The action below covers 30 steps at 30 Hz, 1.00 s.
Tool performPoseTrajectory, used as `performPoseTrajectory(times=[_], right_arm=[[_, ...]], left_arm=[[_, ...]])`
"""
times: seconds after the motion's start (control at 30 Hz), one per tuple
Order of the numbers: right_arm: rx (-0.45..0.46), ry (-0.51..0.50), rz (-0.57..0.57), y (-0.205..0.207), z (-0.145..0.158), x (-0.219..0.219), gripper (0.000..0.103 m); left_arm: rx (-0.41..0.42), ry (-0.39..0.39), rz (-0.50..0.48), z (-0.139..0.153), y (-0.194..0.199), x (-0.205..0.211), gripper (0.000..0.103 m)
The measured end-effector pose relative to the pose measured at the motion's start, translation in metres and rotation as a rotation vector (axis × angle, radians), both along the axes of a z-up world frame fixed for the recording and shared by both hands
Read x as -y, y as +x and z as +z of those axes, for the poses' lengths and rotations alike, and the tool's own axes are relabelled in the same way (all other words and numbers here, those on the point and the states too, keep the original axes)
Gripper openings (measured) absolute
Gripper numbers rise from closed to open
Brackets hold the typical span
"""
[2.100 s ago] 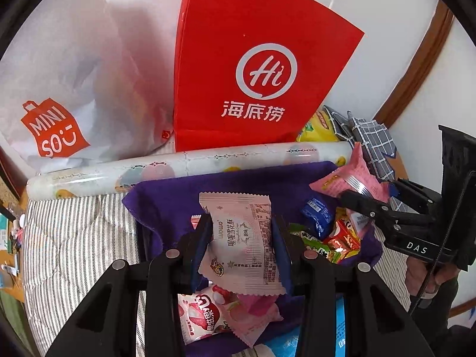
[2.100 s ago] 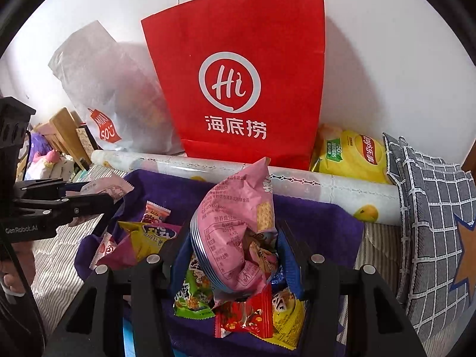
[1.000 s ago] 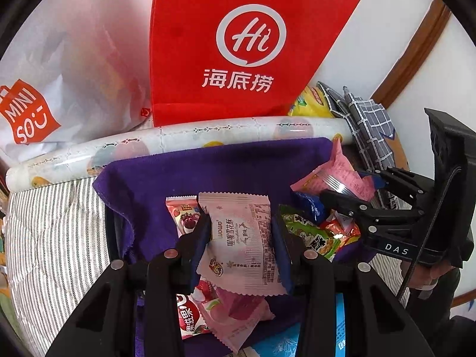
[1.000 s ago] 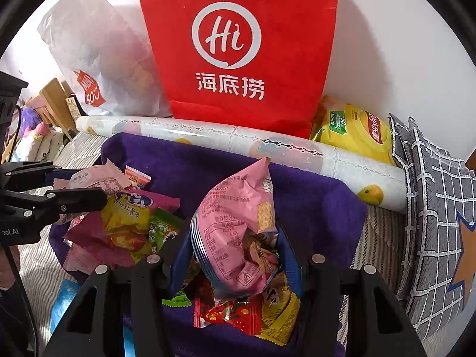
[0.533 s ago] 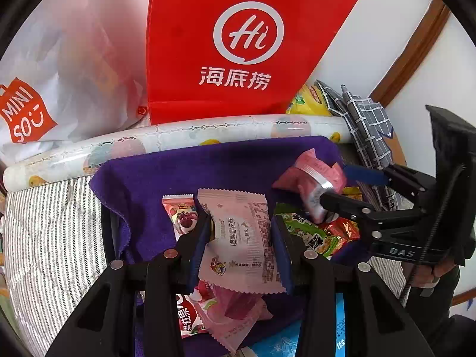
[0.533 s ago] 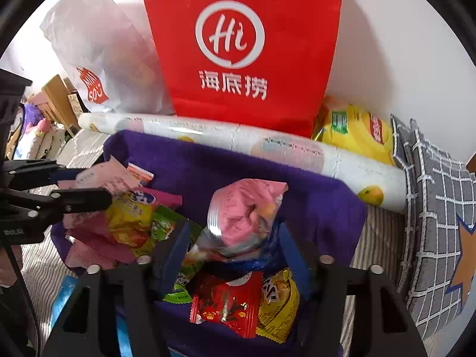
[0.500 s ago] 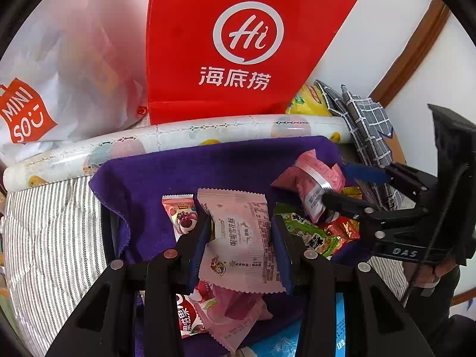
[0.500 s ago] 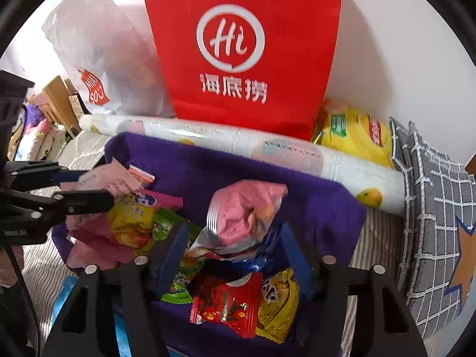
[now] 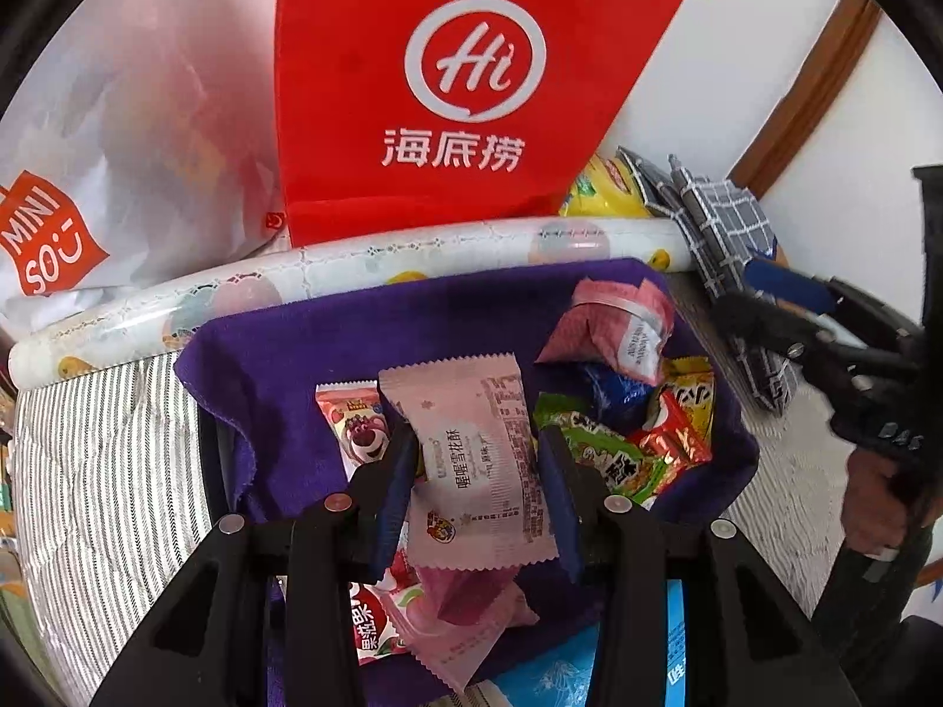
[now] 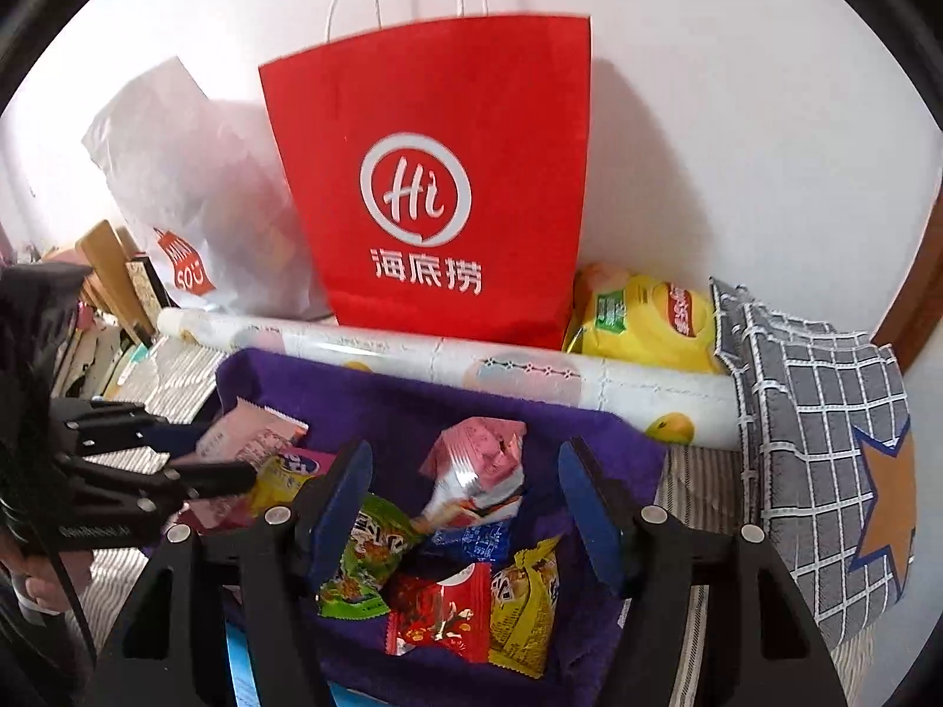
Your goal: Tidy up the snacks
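both my wrist cameras look forward and steeply down along their tongs, close over the purple cloth (image 9: 283, 353) on the bed. the left view looks from the cloth's left side, the right view from its right. both face the wall and share the red bag (image 9: 448, 88), the patterned roll (image 10: 530, 371) and the snack pile (image 10: 471, 565).

Glossy foil snack packets (image 10: 437, 617) lie on matt purple cloth (image 10: 377, 406) before a paper bag (image 10: 436, 177).
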State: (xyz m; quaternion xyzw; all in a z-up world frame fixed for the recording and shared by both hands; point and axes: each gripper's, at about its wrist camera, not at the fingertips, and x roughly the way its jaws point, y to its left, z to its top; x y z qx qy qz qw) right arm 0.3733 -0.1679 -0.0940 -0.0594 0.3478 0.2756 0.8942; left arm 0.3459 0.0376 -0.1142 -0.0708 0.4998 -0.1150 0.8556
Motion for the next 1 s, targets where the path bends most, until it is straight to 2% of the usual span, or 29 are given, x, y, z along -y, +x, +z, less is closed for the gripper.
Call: performPoseTrajectory(times=[0.07, 0.13, 0.2, 0.47, 0.67, 0.83, 0.9, 1.0], right_arm=[[0.014, 0.002, -0.013, -0.005, 0.004, -0.001, 0.064], [0.025, 0.005, -0.022, -0.011, 0.008, -0.001, 0.064], [0.026, 0.011, -0.03, -0.018, 0.01, -0.001, 0.064], [0.021, 0.03, -0.102, -0.057, 0.021, 0.014, 0.064], [0.022, 0.029, -0.175, -0.093, 0.033, 0.025, 0.064], [0.024, 0.035, -0.221, -0.122, 0.041, 0.033, 0.064], [0.03, 0.04, -0.237, -0.136, 0.045, 0.036, 0.064], [0.042, 0.044, -0.268, -0.155, 0.052, 0.041, 0.07]], left_arm=[[-0.003, 0.0, -0.002, 0.001, 0.0, 0.001, 0.043], [-0.007, -0.006, -0.01, 0.002, -0.001, 0.001, 0.048], [-0.007, -0.002, -0.011, 0.005, -0.002, 0.003, 0.061], [0.048, -0.015, -0.027, 0.034, -0.018, 0.013, 0.074], [0.11, -0.006, -0.061, 0.064, -0.038, 0.023, 0.075], [0.165, 0.0, -0.052, 0.093, -0.064, 0.029, 0.075], [0.187, 0.001, -0.046, 0.1, -0.077, 0.032, 0.081], [0.203, 0.002, -0.046, 0.107, -0.101, 0.037, 0.084]])
